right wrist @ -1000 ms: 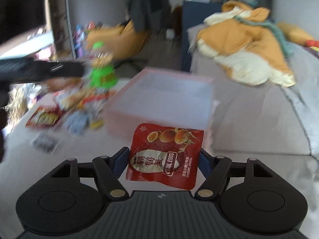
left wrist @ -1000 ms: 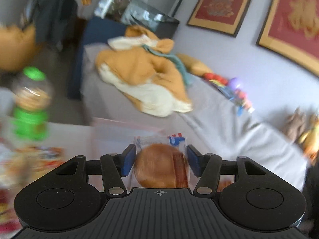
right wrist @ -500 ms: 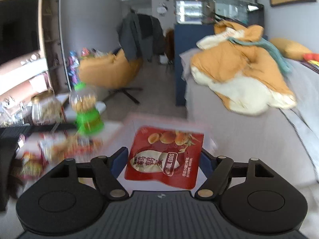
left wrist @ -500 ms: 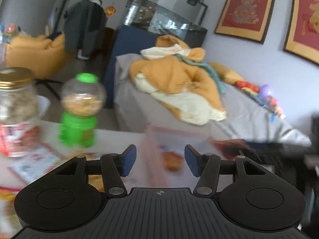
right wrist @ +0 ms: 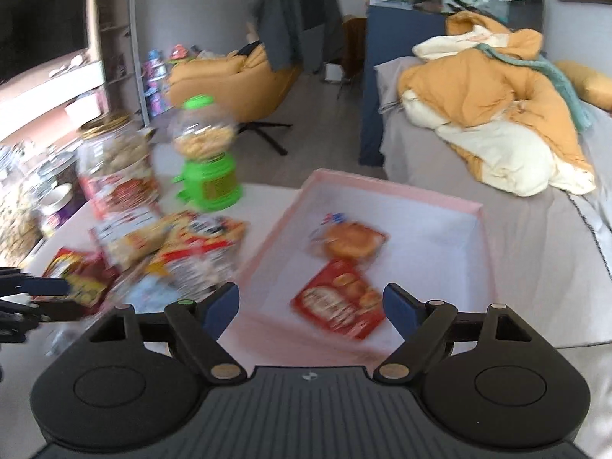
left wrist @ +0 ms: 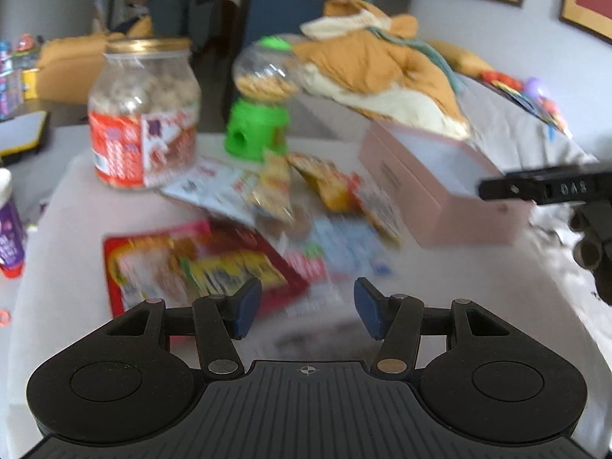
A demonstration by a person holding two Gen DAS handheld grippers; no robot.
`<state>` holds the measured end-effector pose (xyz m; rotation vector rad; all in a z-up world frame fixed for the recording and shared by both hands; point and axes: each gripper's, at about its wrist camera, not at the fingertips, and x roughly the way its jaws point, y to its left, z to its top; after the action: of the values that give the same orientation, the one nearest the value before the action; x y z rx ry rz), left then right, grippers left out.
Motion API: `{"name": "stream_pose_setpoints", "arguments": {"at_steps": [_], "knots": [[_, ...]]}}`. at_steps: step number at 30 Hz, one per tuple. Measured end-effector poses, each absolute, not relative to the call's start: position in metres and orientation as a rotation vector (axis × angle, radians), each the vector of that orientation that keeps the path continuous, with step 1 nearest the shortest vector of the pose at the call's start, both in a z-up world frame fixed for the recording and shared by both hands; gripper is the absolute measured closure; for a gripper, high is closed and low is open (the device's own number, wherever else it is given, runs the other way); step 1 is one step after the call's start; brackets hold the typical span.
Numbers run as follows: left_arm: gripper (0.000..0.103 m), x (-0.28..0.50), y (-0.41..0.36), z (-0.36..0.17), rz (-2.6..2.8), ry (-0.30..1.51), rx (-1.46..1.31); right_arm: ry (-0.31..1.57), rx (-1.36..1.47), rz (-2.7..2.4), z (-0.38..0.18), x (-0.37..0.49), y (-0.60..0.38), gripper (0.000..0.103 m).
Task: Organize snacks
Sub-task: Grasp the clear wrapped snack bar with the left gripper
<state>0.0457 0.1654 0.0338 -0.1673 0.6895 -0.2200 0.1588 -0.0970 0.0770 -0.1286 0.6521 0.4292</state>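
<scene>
A pink box (right wrist: 386,191) stands on the table, also seen in the left wrist view (left wrist: 451,191). Inside it lie a wrapped bun (right wrist: 350,243) and a red quail-egg packet (right wrist: 340,306). My right gripper (right wrist: 311,308) is open and empty above the box's near edge. My left gripper (left wrist: 308,311) is open and empty over the table, just short of a pile of loose snack packets (left wrist: 290,195) and a large red packet (left wrist: 199,264). The same pile shows left of the box in the right wrist view (right wrist: 176,248).
A glass jar with a gold lid (left wrist: 143,114) and a green candy dispenser (left wrist: 260,99) stand behind the pile. A purple-labelled container (left wrist: 9,229) is at the far left. The right gripper's body (left wrist: 554,187) shows at the right. A bed with an orange blanket (right wrist: 489,114) lies beyond.
Both grippers opened: the left let go of the bun and the right let go of the red packet, both now lying in the box. The left gripper swung left to the snack pile.
</scene>
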Motion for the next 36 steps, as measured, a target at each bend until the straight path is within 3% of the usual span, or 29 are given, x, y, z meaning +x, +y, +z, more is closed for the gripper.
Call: {"name": "stream_pose_setpoints", "arguments": {"at_steps": [11,16,24,29,31,33,34,36], "knots": [[0.043,0.003,0.136,0.028,-0.364,0.761,-0.043,0.755,-0.204,0.607,0.052,0.132,-0.012,0.02],[0.044,0.001,0.149,0.037,-0.338,0.703,-0.082,0.797,-0.188,0.614,0.033,0.13,-0.001,0.02],[0.044,0.065,0.155,0.048,-0.231,0.638,-0.22,0.78,-0.189,0.54,0.019,0.115,-0.032,0.02],[0.047,0.129,0.144,0.029,-0.094,0.755,-0.142,0.787,-0.166,0.512,0.005,0.102,-0.05,0.019],[0.043,0.142,0.147,0.021,-0.09,0.752,-0.16,0.771,-0.181,0.51,0.005,0.095,-0.054,0.019],[0.05,0.147,0.152,0.019,-0.11,0.754,-0.205,0.767,-0.183,0.522,0.005,0.088,-0.057,0.019],[0.06,0.146,0.155,0.019,-0.124,0.762,-0.234,0.772,-0.177,0.538,0.006,0.086,-0.058,0.019],[0.062,0.137,0.158,0.02,-0.154,0.781,-0.262,0.788,-0.153,0.576,0.008,0.082,-0.057,0.019]]}}
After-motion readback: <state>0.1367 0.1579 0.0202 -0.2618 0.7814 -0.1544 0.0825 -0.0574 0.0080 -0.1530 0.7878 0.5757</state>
